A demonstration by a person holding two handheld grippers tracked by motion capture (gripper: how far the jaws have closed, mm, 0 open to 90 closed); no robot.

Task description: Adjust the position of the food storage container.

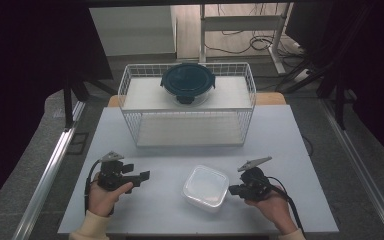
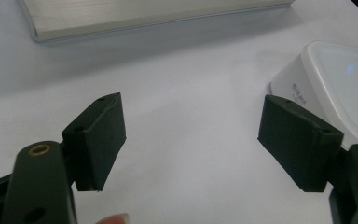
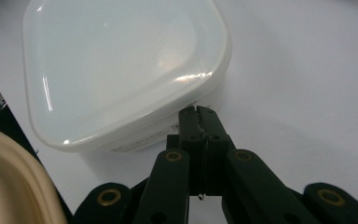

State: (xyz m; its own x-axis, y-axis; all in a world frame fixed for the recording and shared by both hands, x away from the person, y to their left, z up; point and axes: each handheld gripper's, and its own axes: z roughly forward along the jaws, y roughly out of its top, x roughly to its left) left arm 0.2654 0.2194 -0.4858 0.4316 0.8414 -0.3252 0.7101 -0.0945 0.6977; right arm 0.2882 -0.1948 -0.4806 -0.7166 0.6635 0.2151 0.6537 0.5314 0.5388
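Note:
A white square lidded container (image 1: 206, 187) sits on the white table (image 1: 280, 150) near its front edge, between my two grippers. My left gripper (image 1: 145, 176) rests to its left, pointing at it, jaws wide open (image 2: 191, 126) with bare table between them; the container (image 2: 335, 84) lies just beyond the right jaw. My right gripper (image 1: 231, 189) is at the container's right side. Its jaws are shut together (image 3: 198, 112) with nothing between them, tips at the container's side wall (image 3: 121, 79).
A white wire rack (image 1: 187, 135) stands at the middle back of the table. A round glass container with a dark lid (image 1: 188, 81) sits on its upper board. The rack's lower edge (image 2: 144, 18) lies ahead of the left gripper. A cream sleeve (image 3: 9, 186) shows at left.

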